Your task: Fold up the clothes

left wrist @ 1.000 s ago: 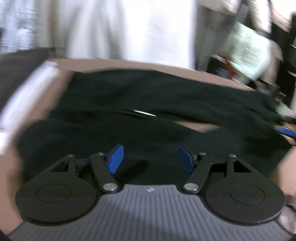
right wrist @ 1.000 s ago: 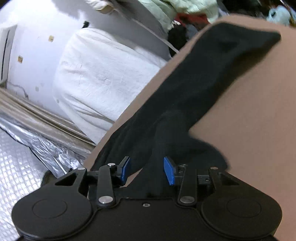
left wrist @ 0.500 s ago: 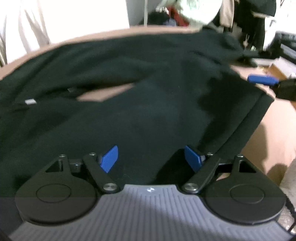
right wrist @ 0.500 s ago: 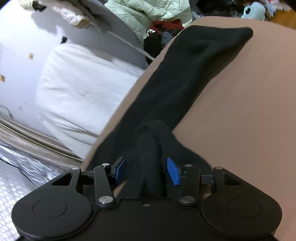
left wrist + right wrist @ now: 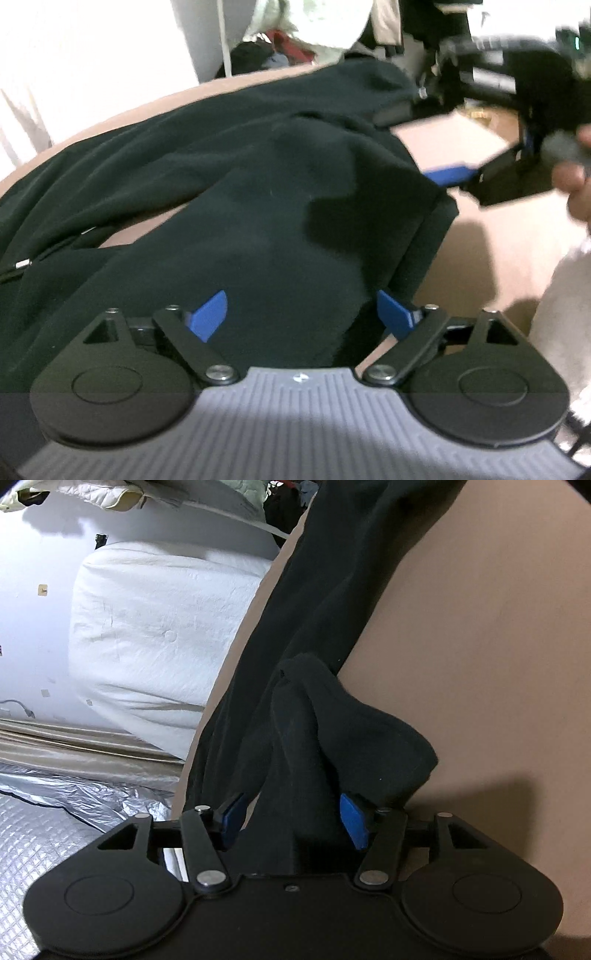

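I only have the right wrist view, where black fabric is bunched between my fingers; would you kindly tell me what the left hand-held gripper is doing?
Observer: The left hand-held gripper is open and holds nothing; the black fleece garment lies spread beyond it.
Operator: Thank you. Any hardware on the garment?
Observer: Yes, a black drawstring with a silver metal tip lies at its left side.
Operator: Is my gripper visible there?
Observer: Yes, the right hand-held gripper meets the garment's right edge, one blue finger showing.
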